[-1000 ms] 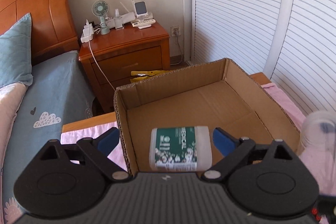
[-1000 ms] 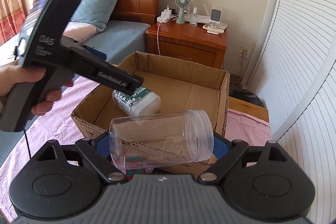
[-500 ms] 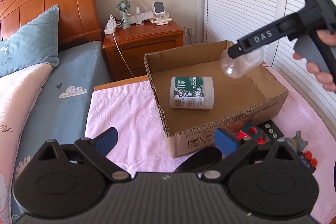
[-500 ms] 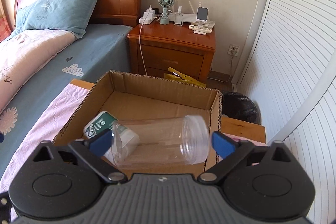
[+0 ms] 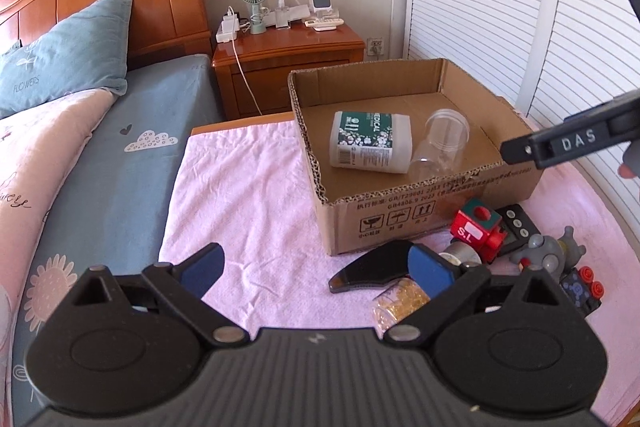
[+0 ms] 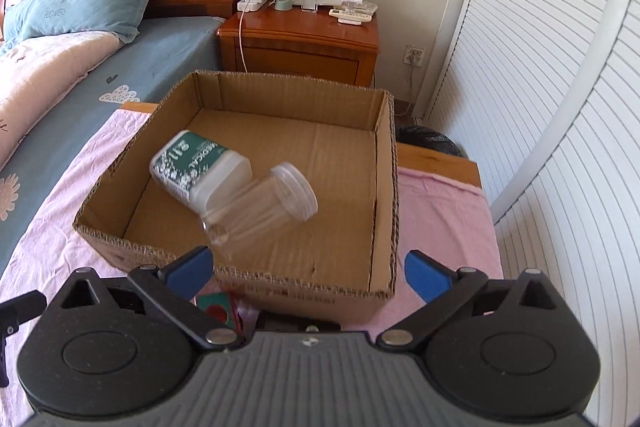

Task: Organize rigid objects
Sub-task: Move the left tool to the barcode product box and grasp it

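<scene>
An open cardboard box [image 5: 432, 211] [image 6: 384, 187] sits on a pink cloth. Inside lie a white bottle with a green label [image 5: 370, 142] [image 6: 198, 163] and a clear plastic jar [image 5: 440, 143] [image 6: 260, 211] leaning against it. My right gripper [image 6: 310, 267] hangs open over the box's near wall, nothing between its fingers; the jar lies beyond them. My left gripper [image 5: 316, 263] is open above the cloth, left of the box. Its right finger overlaps a black curved object [image 5: 368, 273]. A red toy block [image 5: 476, 229], a grey figure [image 5: 548, 253] and a jar of yellow beads [image 5: 400, 301] lie in front of the box.
A bed with a blue sheet [image 5: 112, 155] and pillow [image 5: 64, 55] runs along the left. A wooden nightstand [image 5: 288, 67] with a fan and chargers stands behind the box. White louvred doors [image 5: 500, 7] close the right side. A dark bin [image 6: 428, 143] sits behind the box.
The right gripper opened and let the clear jar drop into the box beside the bottle. The left gripper pulled back out of the box to above the cloth.
</scene>
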`<move>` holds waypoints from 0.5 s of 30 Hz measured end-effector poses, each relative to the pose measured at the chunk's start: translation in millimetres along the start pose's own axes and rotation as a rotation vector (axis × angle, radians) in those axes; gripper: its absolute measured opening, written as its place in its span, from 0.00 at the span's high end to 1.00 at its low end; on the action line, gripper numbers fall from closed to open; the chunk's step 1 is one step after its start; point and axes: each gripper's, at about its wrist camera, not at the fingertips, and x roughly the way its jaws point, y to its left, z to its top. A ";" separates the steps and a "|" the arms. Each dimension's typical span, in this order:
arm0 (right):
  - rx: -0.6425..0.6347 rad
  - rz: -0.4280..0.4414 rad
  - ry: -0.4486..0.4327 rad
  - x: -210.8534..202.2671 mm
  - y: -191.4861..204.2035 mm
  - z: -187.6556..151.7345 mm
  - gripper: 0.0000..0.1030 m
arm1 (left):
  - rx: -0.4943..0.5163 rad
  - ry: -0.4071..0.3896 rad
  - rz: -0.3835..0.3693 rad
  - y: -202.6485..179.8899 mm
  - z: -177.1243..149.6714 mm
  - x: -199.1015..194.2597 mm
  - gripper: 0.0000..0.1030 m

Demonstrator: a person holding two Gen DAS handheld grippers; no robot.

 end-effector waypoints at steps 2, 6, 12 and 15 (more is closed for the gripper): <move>0.031 -0.005 0.005 -5.3 -2.8 -19.3 0.00 | -0.007 0.012 -0.004 -1.4 -6.2 -0.9 0.05; 0.121 0.007 0.035 -10.2 -12.2 -56.7 0.00 | -0.011 0.019 -0.009 -5.2 -15.4 -3.9 0.05; 0.178 -0.007 0.078 -14.4 -15.9 -106.3 0.00 | -0.008 0.023 -0.028 -14.1 -24.4 -9.7 0.05; 0.164 -0.041 0.087 -14.5 -11.3 -124.5 0.00 | -0.008 0.027 -0.033 -19.3 -27.6 -11.3 0.05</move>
